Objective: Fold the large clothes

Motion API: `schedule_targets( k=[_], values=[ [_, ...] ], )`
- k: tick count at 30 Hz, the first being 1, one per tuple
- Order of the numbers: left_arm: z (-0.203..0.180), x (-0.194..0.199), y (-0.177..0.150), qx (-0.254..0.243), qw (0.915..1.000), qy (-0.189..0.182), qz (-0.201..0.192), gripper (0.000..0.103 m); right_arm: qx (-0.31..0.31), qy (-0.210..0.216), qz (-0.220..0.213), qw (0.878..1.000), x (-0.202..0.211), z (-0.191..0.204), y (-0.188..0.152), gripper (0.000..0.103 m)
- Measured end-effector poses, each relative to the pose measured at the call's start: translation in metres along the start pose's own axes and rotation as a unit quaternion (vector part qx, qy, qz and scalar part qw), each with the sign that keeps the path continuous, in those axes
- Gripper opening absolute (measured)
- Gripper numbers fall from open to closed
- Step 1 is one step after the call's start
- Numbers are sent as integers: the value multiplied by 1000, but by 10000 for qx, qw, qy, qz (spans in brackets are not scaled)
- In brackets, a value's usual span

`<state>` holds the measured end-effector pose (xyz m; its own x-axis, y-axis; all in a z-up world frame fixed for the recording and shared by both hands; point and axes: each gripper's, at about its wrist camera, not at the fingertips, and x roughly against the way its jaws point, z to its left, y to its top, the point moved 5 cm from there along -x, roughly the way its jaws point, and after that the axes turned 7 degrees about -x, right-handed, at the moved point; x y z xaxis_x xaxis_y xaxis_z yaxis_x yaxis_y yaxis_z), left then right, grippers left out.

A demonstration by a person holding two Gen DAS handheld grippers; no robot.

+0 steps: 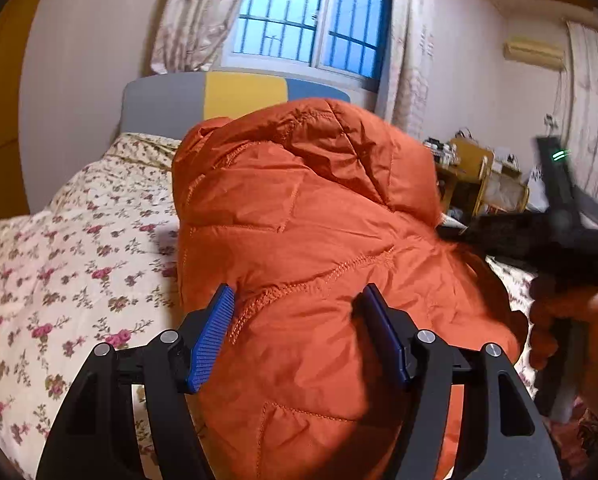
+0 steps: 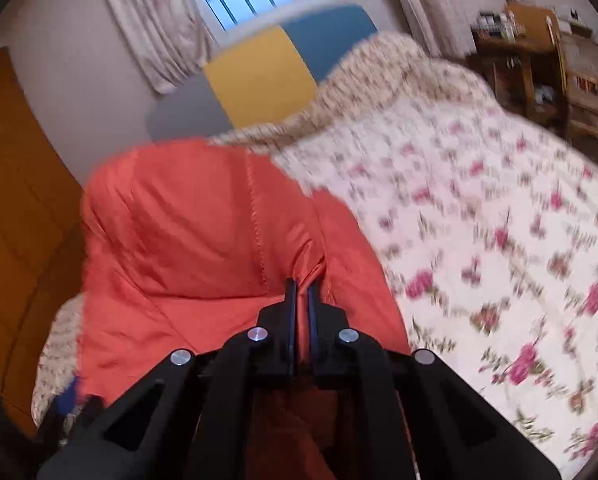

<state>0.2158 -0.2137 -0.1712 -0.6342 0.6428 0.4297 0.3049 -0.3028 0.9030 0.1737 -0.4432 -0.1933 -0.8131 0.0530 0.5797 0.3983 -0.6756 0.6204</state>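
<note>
The orange quilted puffer jacket [image 1: 311,240] lies bunched on the bed's floral bedspread [image 1: 79,260], heaped up in front of both grippers with its bulk running away from them toward the grey, yellow and blue headboard [image 1: 243,96]. The left gripper [image 1: 299,332] straddles a puffy fold near a zigzag seam: its blue-padded fingers [image 1: 213,340] stand apart with the fabric swelling between them, and they look to rest against the cloth rather than pinch it. The right gripper [image 2: 302,300] has its fingers together, nipped on a thin gathered pleat of the jacket beside a stitched seam. So the right hand already has its hold, while the left would need to squeeze before any lift or fold.

The left wrist view shows the height of the heap and, blurred at the right edge, the right gripper's dark body with the person's hand around it. The right wrist view, smeared, shows instead the open bedspread to the right of the jacket, where a folded panel could land.
</note>
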Motion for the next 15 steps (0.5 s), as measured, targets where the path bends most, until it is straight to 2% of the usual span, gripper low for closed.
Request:
schedule_targets(
  k=[3, 7, 11, 15],
  values=[
    [-6, -3, 1, -104, 9999, -30, 20, 67, 62, -110, -8, 9999, -9, -7, -5, 4],
    [0, -4, 13, 45, 9998, -152, 82, 67, 69, -149, 77, 9998, -15, -11, -4, 5],
    [18, -12, 33, 367, 9993, 31, 69, 67, 187, -226, 48, 9996, -11, -8, -7, 5],
    [30, -33, 50, 426, 9984, 275, 263, 67, 295, -277, 144, 9991, -14, -6, -7, 5]
  ],
)
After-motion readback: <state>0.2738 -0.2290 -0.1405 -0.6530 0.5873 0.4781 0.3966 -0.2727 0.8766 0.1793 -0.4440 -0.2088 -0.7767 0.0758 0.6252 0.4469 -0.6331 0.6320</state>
